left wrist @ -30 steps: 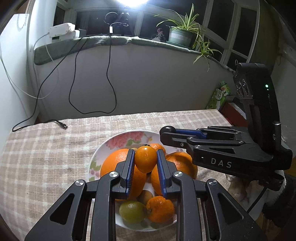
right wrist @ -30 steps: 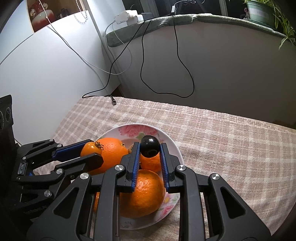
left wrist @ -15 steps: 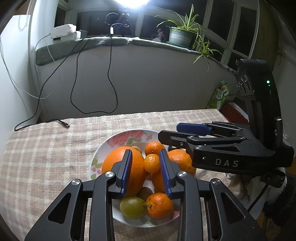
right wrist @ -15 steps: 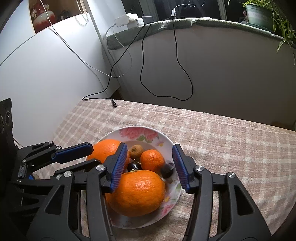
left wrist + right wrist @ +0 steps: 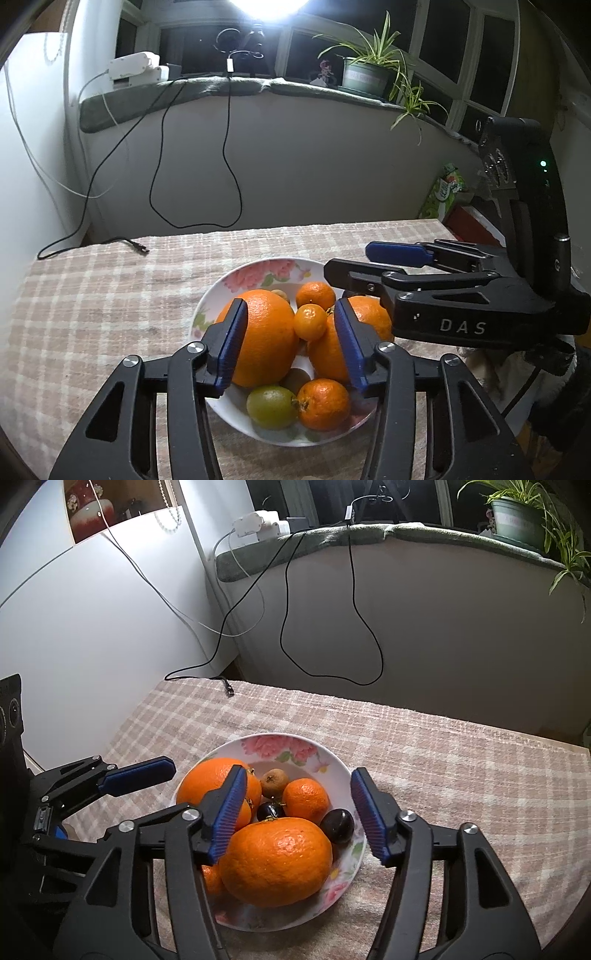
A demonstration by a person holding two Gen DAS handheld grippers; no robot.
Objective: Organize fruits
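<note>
Small orange [image 5: 309,321] dropped from fingers (now spread), resting in bowl [image 5: 207,306]

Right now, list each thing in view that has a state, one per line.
left gripper: open, jaws just opened, gripping nothing
right gripper: open, jaws just opened, gripping nothing
small mandarin: released, resting on the pile
dark plum: released, lying in bowl
bowl: upright, heaped with fruit
black cable: unplugged end on tablecloth
</note>
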